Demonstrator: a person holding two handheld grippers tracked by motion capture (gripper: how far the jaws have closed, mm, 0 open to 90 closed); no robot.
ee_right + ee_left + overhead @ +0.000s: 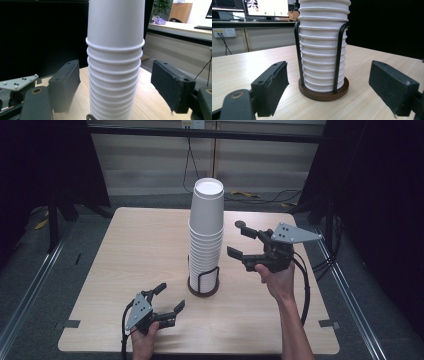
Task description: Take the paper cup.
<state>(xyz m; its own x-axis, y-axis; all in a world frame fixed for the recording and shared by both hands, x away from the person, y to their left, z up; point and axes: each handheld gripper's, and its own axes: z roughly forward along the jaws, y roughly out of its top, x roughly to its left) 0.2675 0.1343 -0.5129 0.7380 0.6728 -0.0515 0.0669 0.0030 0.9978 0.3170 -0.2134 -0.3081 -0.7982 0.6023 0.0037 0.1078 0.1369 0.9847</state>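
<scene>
From the high view, a tall stack of white paper cups (205, 237), mouths down, stands in a round wire holder (203, 285) near the middle of the worktop (135, 250). The right tool (239, 241) hovers spread beside the upper cups, pinching nothing; the left tool (170, 298) rests low near the holder, also spread and empty.

In the left gripper view, the holder's dark base (323, 92) and two black wire uprights (338, 57) cage the lowest cups, well ahead of the jaws.

In the right gripper view, the top cup (116, 21) sits between the spread jaws without contact. The step looks like lifting that top cup: close squarely on its wall above the rolled rim, squeeze gently so the paper does not crumple, then pull straight up while the left tool steadies the holder.
</scene>
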